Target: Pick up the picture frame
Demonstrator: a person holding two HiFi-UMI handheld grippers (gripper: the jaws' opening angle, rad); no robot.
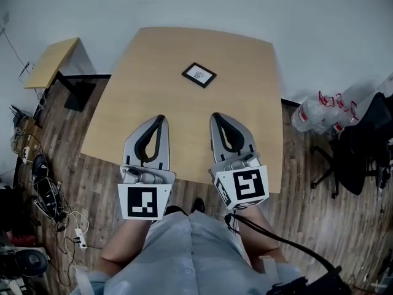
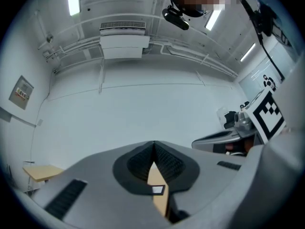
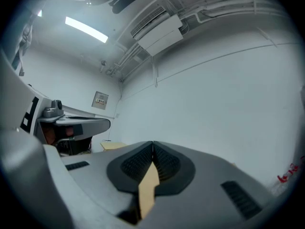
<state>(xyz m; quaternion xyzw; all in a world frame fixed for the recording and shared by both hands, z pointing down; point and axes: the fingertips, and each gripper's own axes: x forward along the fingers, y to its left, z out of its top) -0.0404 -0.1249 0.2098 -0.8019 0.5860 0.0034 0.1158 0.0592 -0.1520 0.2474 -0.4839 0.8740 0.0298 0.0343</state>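
Picture frame (image 1: 199, 75) well ahead of left gripper (image 1: 161, 117) and right gripper (image 1: 215, 115), jaws together

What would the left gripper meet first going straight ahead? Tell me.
Probably the picture frame, flat on the table, in line beyond the shut jaws of the left gripper. Nothing else stands between. Height is unclear, so it might pass over.
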